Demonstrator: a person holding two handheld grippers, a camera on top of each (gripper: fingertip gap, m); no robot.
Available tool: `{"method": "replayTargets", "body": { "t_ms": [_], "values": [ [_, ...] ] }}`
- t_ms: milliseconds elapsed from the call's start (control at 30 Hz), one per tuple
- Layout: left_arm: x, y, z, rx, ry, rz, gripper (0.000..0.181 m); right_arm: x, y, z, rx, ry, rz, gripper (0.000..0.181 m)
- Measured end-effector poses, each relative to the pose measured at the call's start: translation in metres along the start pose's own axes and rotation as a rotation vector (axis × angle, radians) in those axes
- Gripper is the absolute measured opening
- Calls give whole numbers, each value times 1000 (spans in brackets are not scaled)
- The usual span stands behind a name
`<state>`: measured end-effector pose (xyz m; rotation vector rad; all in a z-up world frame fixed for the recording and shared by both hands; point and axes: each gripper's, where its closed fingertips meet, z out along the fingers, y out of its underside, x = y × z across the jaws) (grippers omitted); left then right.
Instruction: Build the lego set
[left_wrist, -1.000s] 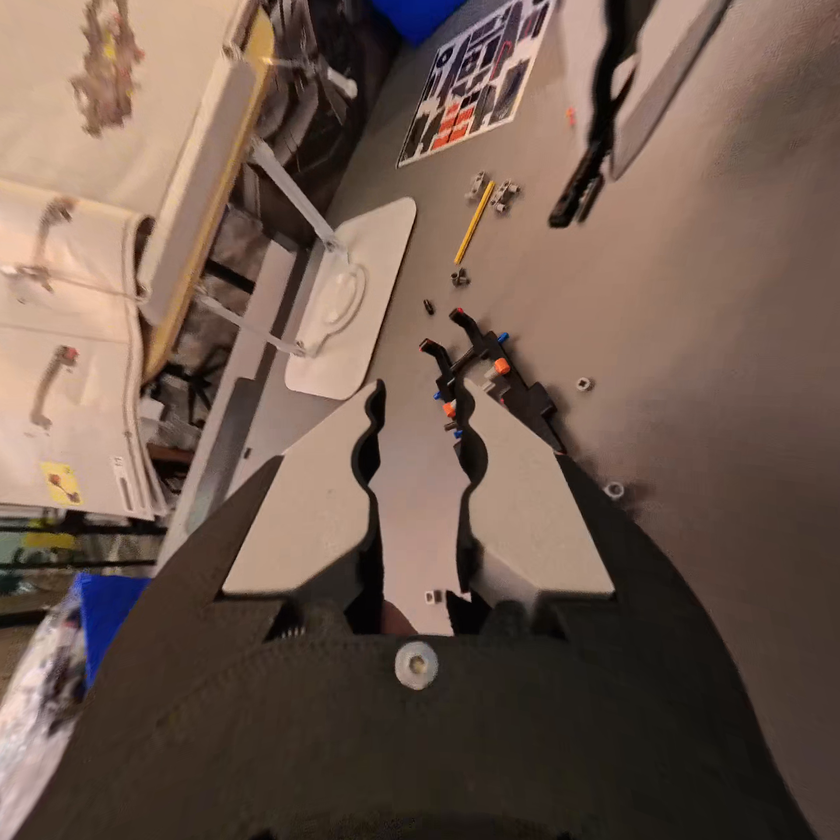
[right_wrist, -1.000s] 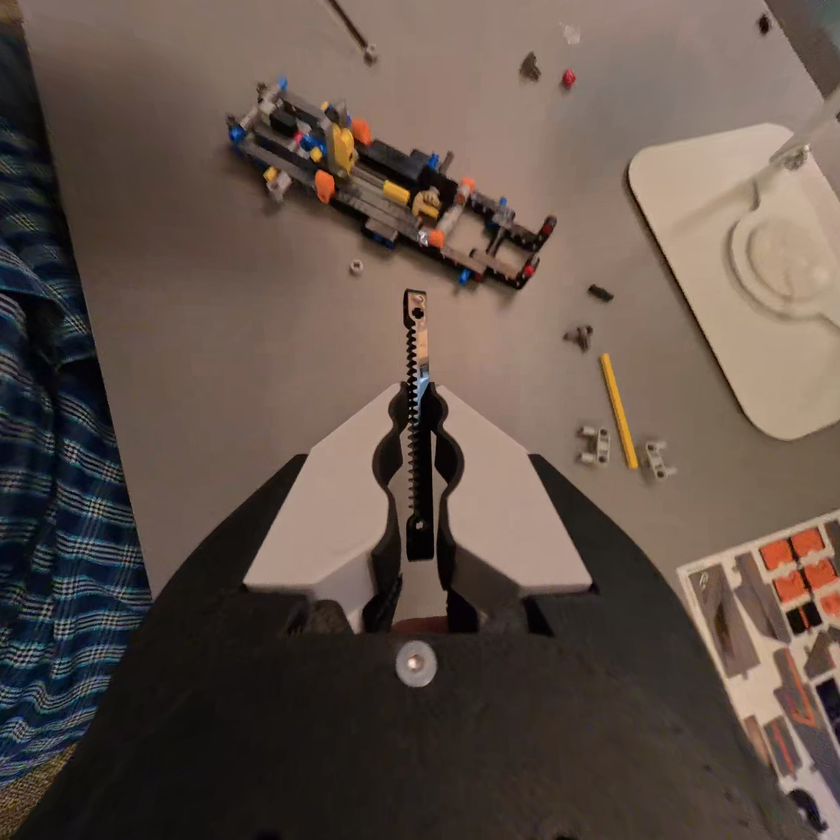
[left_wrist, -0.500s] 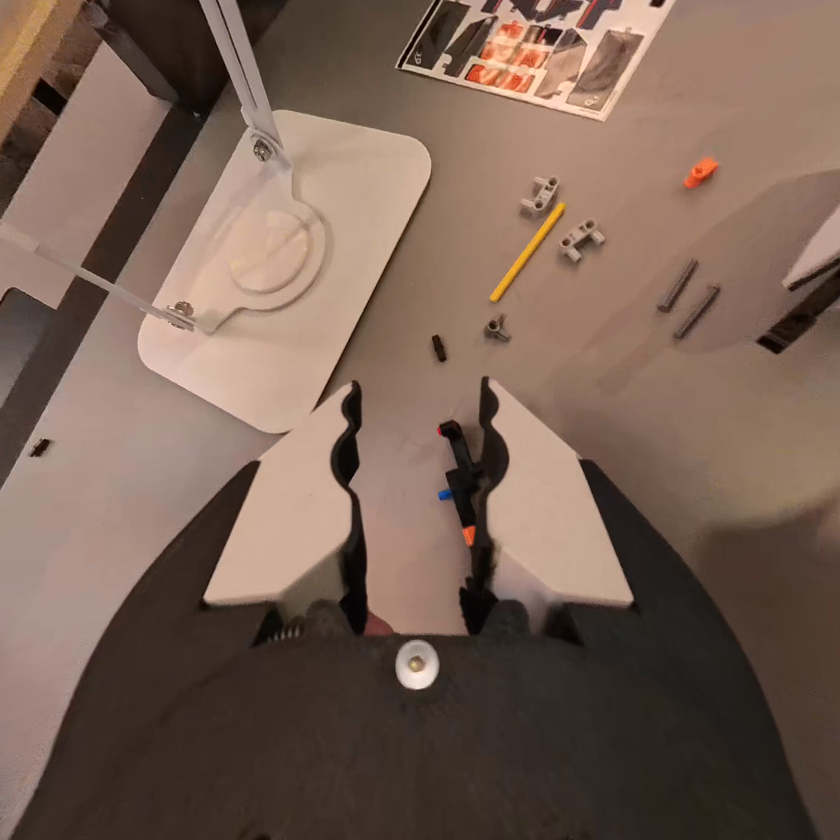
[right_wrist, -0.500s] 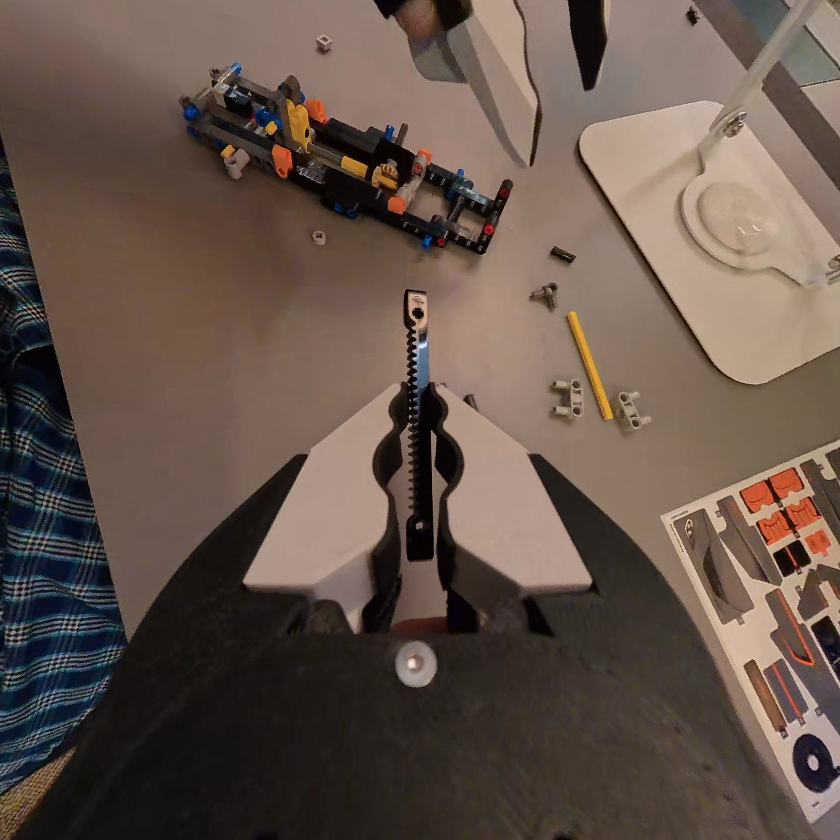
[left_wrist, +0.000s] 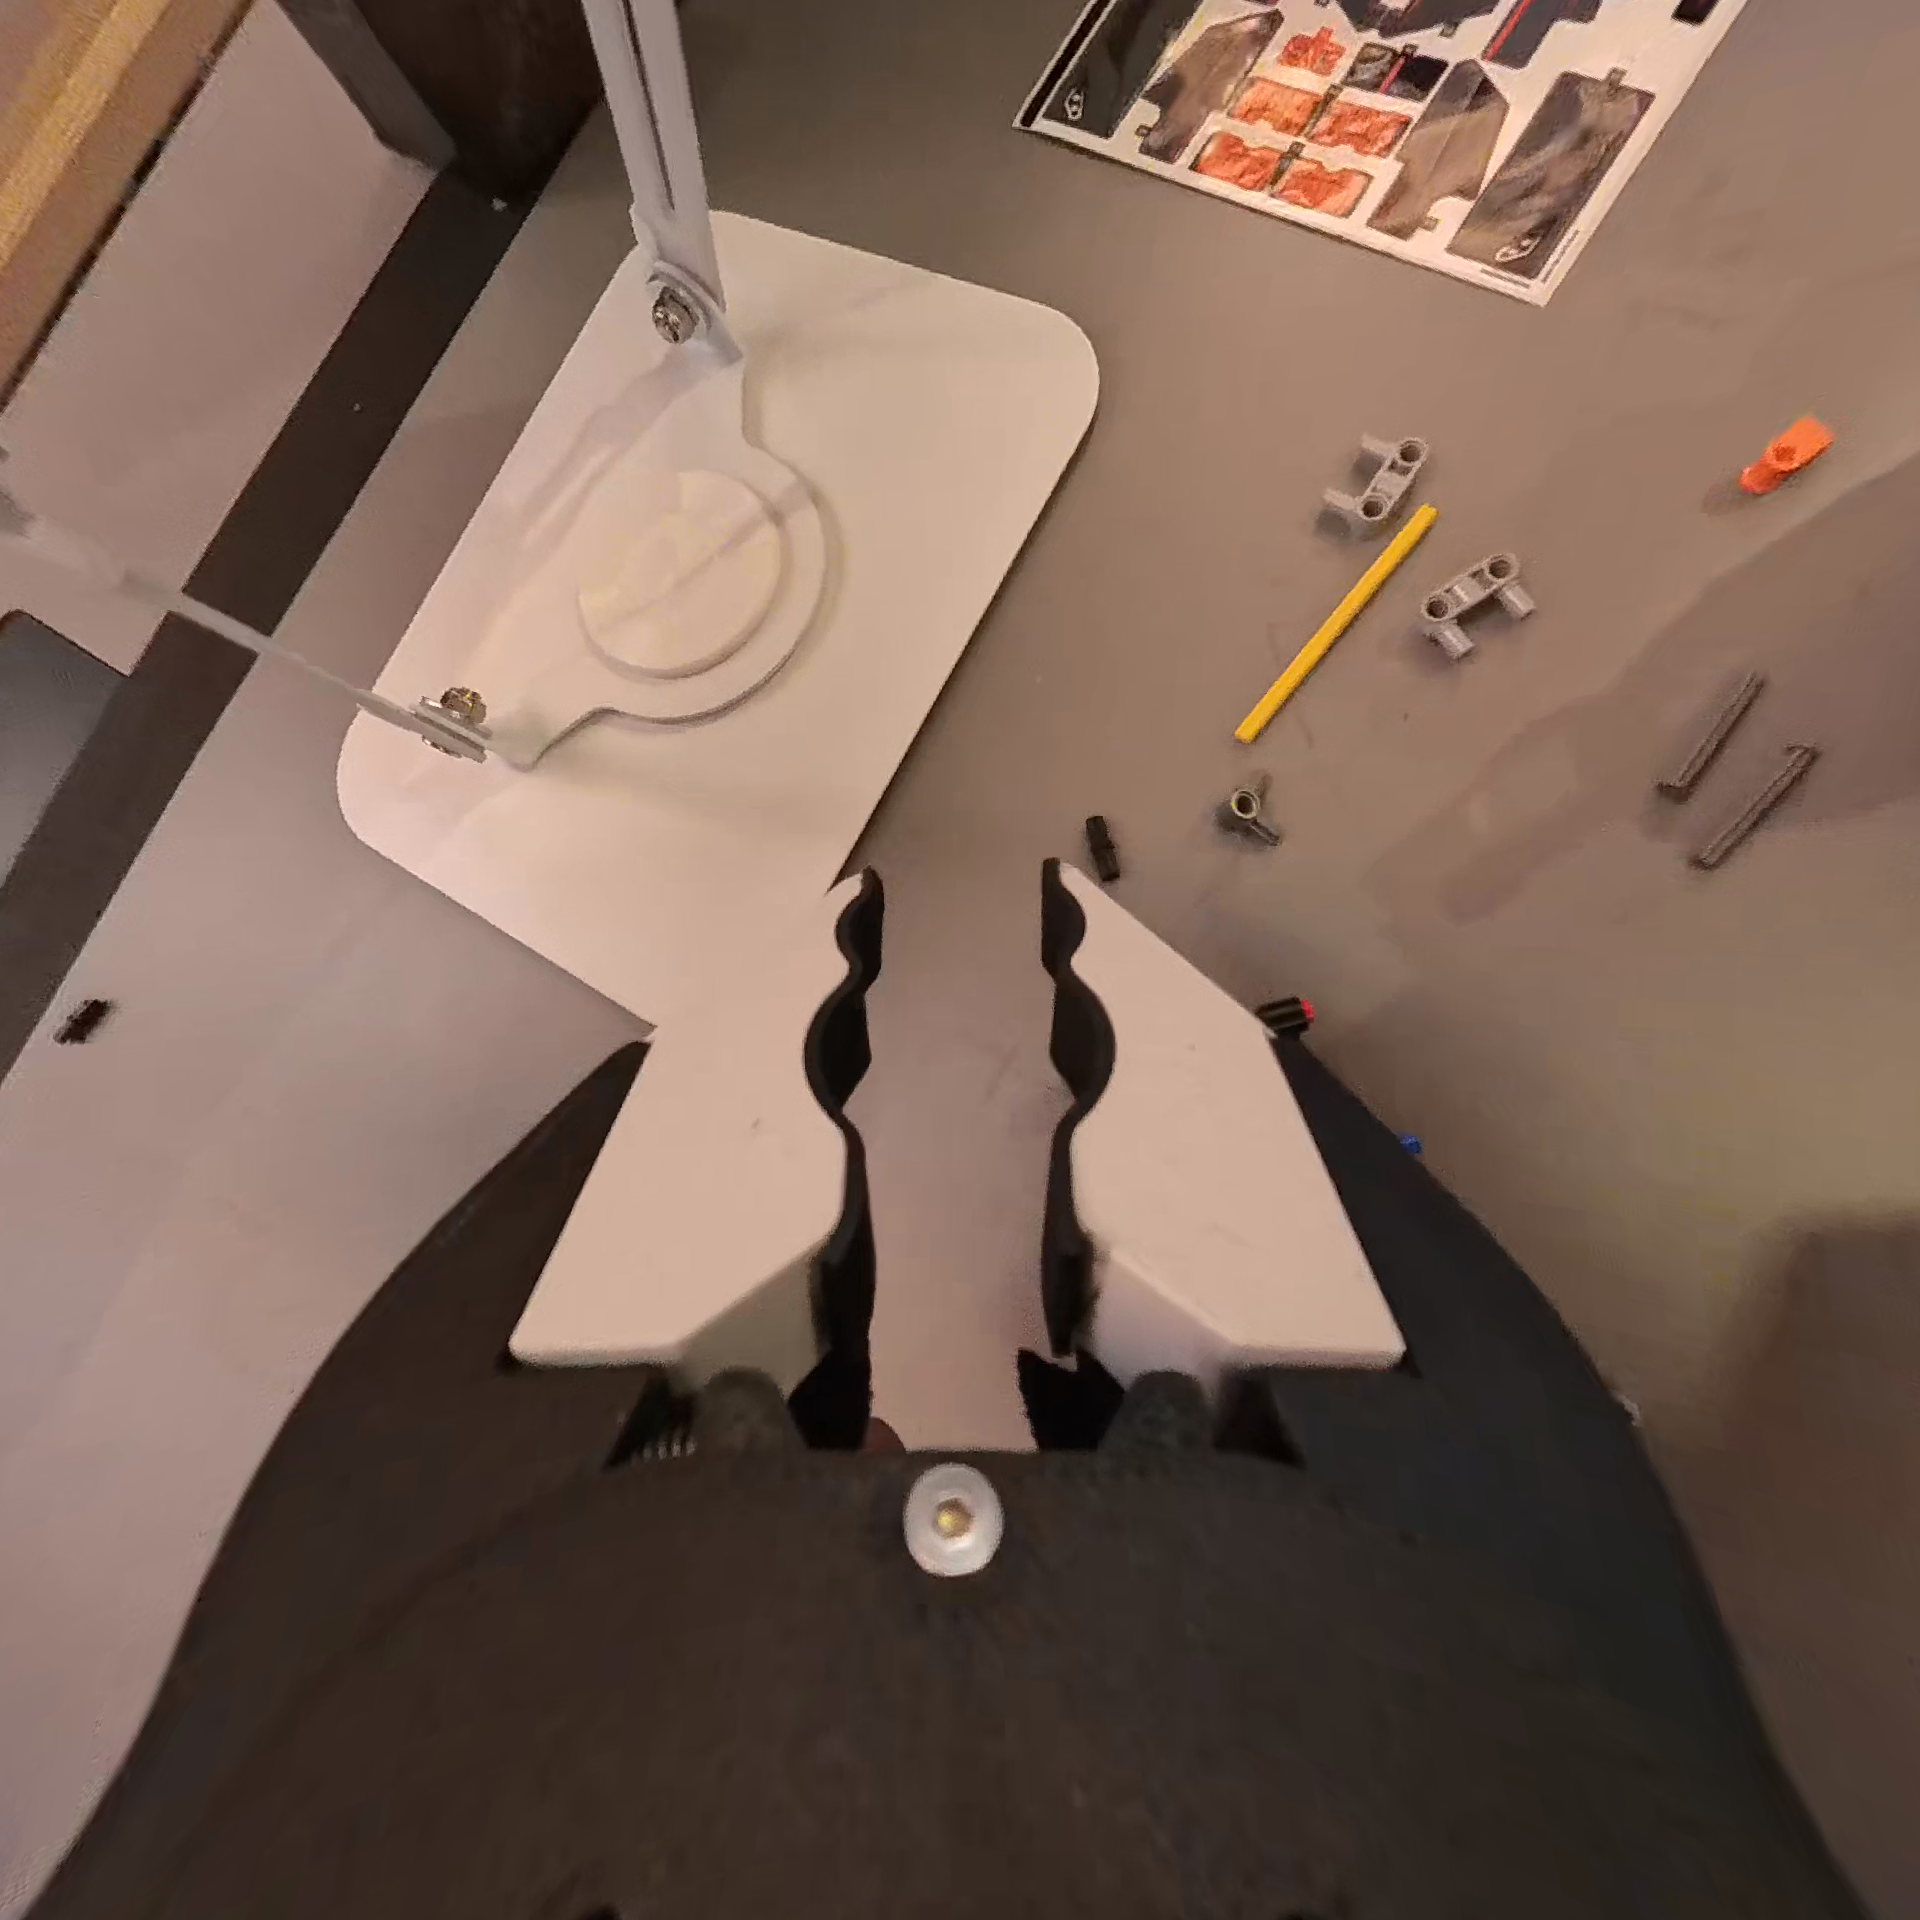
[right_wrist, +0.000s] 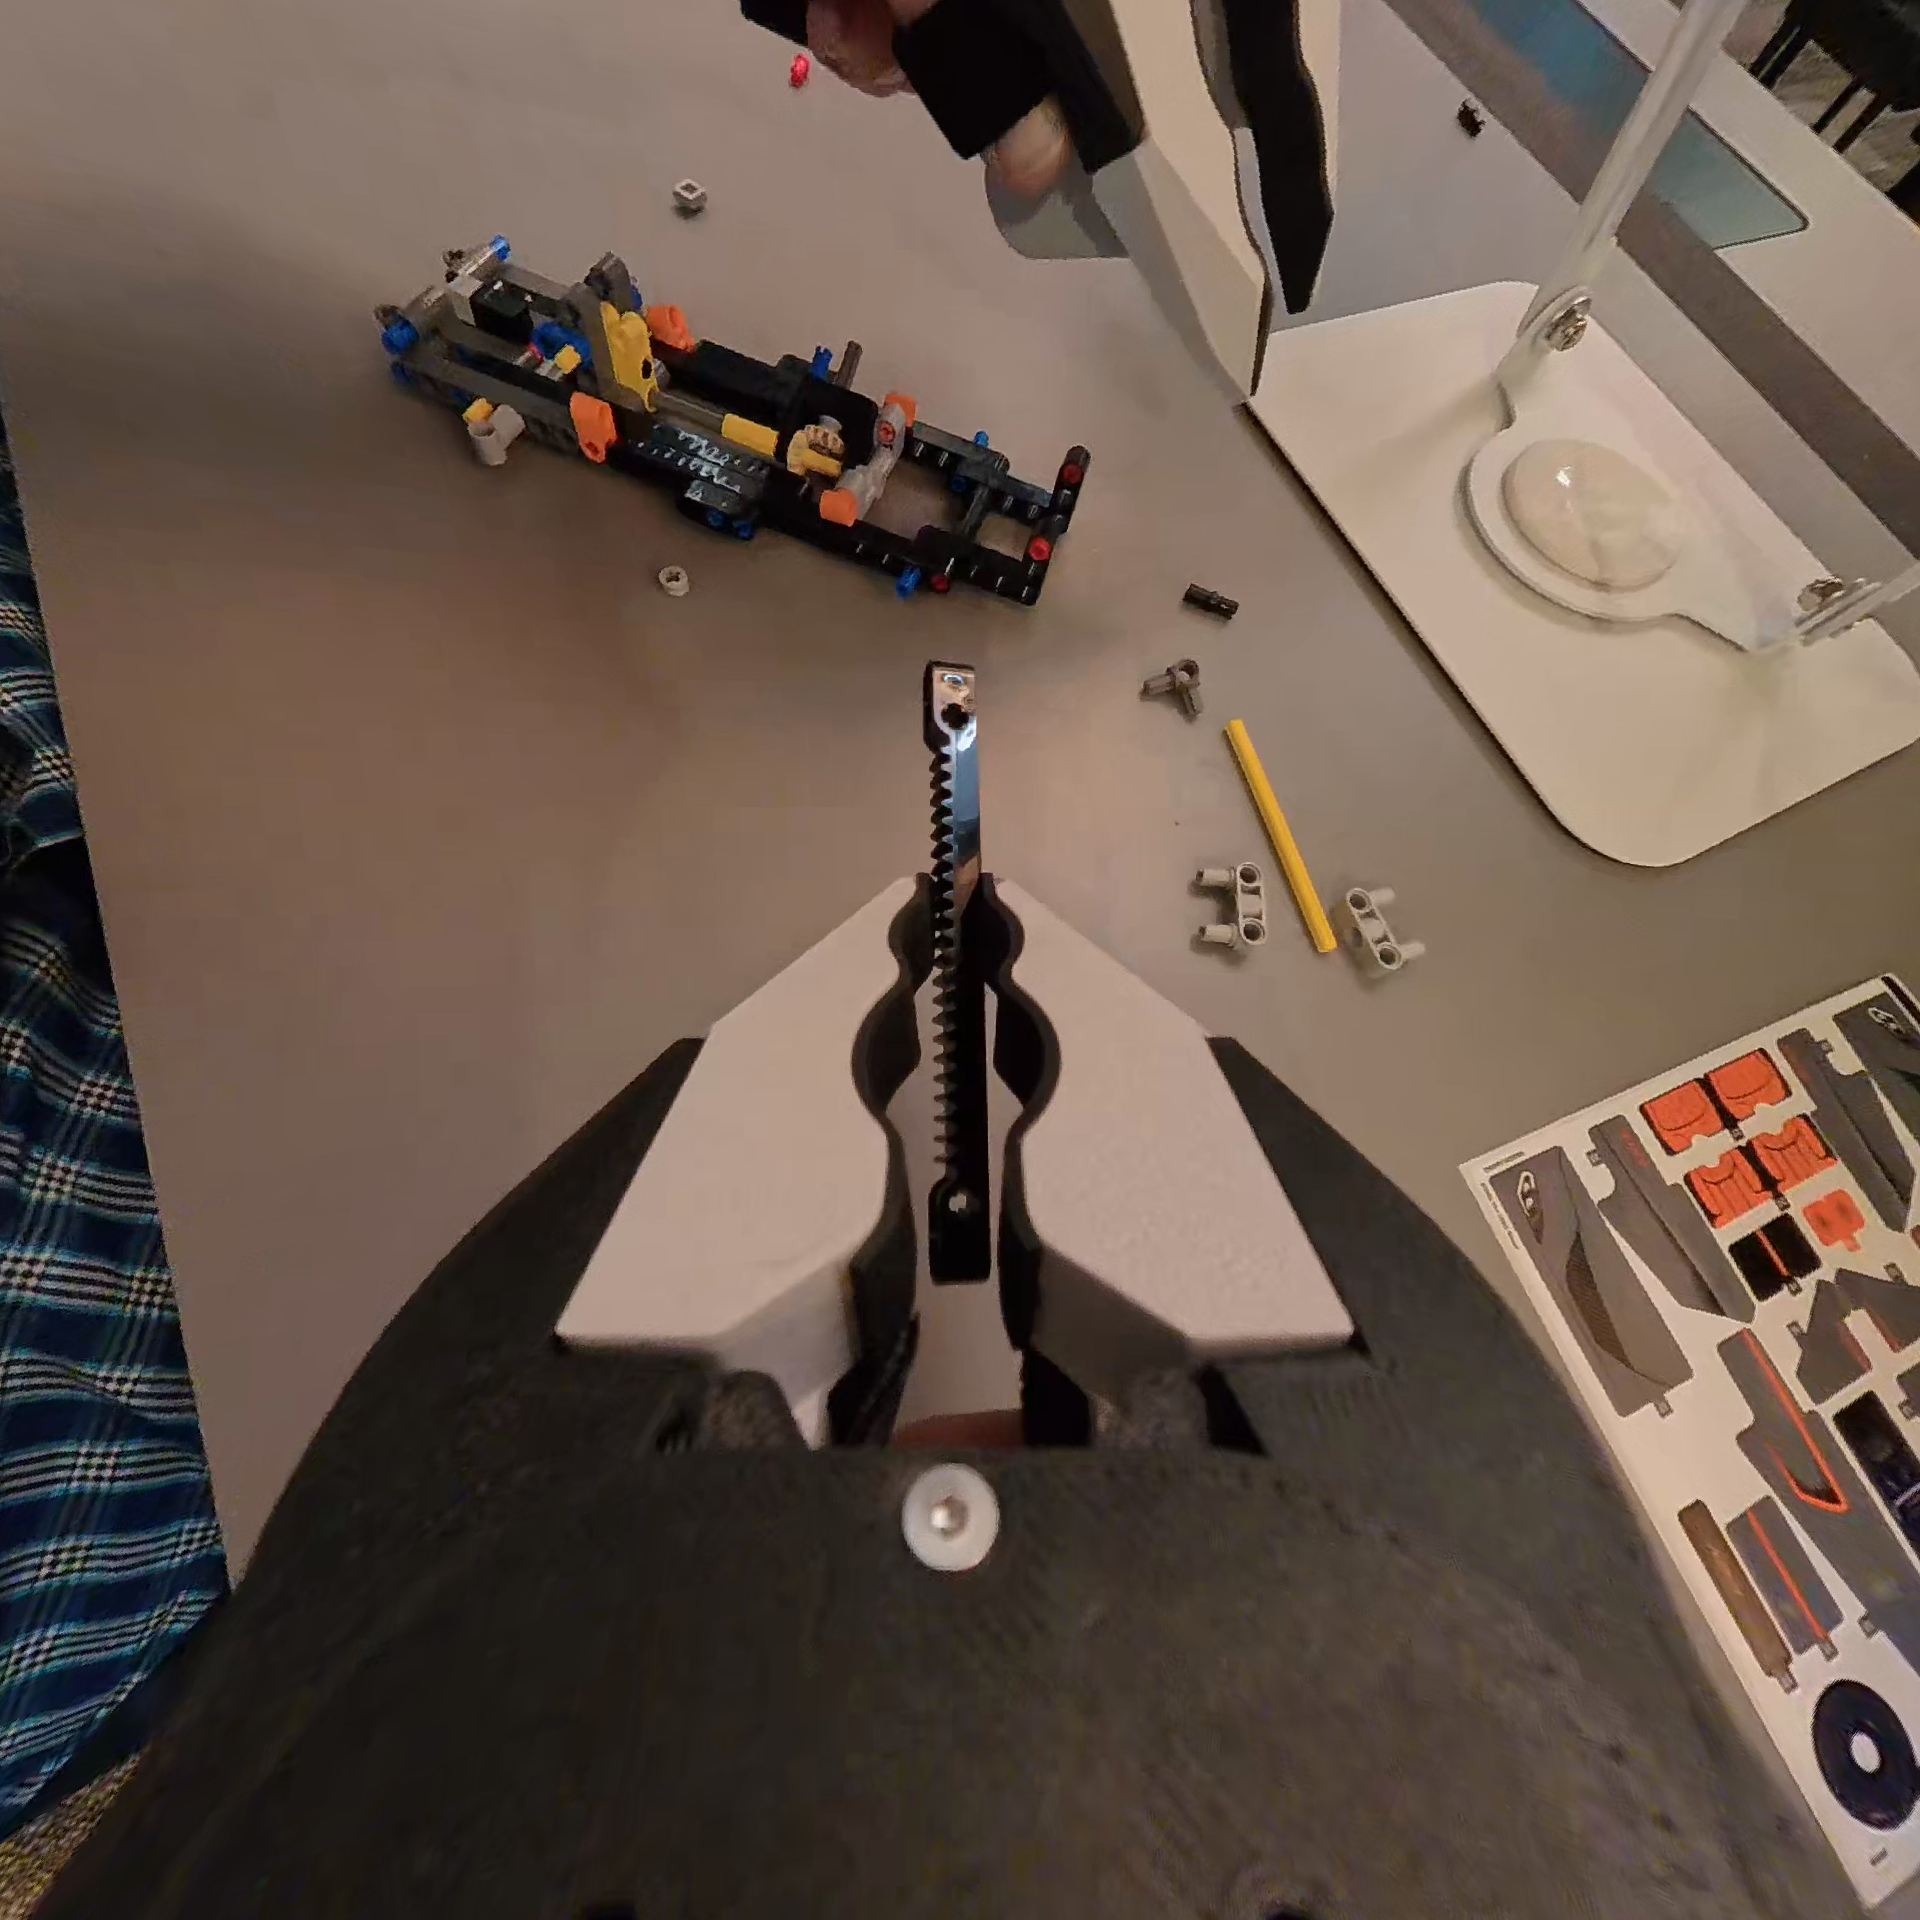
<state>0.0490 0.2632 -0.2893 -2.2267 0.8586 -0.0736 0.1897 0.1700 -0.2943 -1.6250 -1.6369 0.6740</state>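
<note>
Since half a second ago, our left claw (left_wrist: 961, 883) has slid off the black frame end it straddled; its jaws stand apart over bare counter (left_wrist: 1558, 1039), holding nothing. Our right claw (right_wrist: 954, 894) stays clamped on the black toothed rack (right_wrist: 956, 935), pointing up mid-frame. The lego chassis (right_wrist: 727, 436) lies upper left in the right view, the yellow axle (right_wrist: 1280, 837) right of centre.

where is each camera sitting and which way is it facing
Left wrist view: on the left gripper, looking down at the grey table and white stand base; its open fingers show.
Right wrist view: on the right gripper, facing the partly built lego chassis; it clamps a black toothed rack.
Shared: the thin yellow axle and stand base.
</note>
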Motion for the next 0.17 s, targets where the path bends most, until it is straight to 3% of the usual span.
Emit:
{"method": "replayTargets", "body": {
  "t_ms": [33,167],
  "values": [
    [-2,1,1,-5,-1,-5,29,1,0,0,2,1,2,4],
    [-1,9,7,-37,37,-34,30,6,3,-2,7,13,16,4]
  ]
}}
